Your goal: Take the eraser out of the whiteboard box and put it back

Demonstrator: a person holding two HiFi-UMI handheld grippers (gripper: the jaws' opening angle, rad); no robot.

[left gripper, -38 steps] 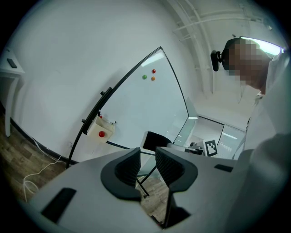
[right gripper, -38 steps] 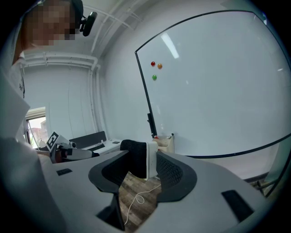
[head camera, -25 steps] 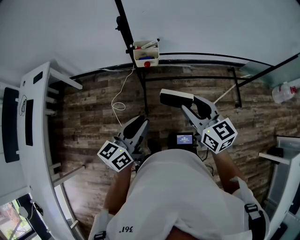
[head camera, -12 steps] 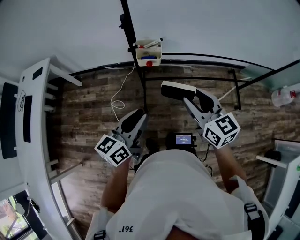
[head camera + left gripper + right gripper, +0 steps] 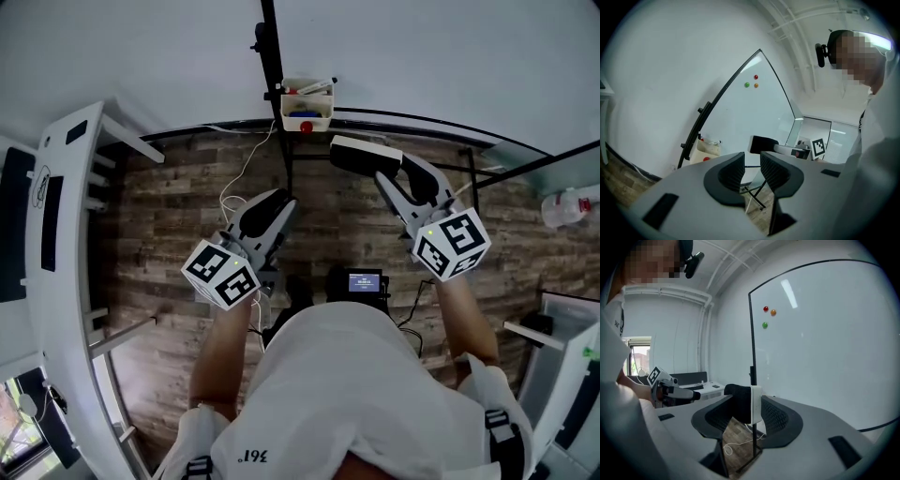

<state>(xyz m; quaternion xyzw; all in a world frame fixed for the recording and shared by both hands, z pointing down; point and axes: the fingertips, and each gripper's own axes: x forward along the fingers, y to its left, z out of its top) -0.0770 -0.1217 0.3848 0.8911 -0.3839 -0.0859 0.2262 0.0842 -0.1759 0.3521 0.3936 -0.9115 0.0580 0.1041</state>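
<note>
The whiteboard box (image 5: 307, 111), cream-coloured with markers and something red inside, hangs on the board's edge post; the left gripper view shows the box (image 5: 707, 151) too. My right gripper (image 5: 370, 159) is shut on the eraser (image 5: 364, 155), a black felt block with a white back, held just right of and below the box. The eraser (image 5: 744, 404) sits between the right gripper's (image 5: 749, 411) pads. My left gripper (image 5: 272, 204) hangs lower, left of the box. In its own view the left gripper (image 5: 752, 164) stands open by a narrow gap with nothing in it.
The whiteboard (image 5: 825, 348) carries three small magnets (image 5: 765, 309). Its black stand legs (image 5: 469, 169) and a white cable (image 5: 239, 187) lie on the wood floor. A white shelf unit (image 5: 66, 234) stands at the left, a bottle (image 5: 567, 202) at the right.
Both grippers have moved up and towards the whiteboard. The eraser in the right gripper now sits closer to the box. Neither grip has changed.
</note>
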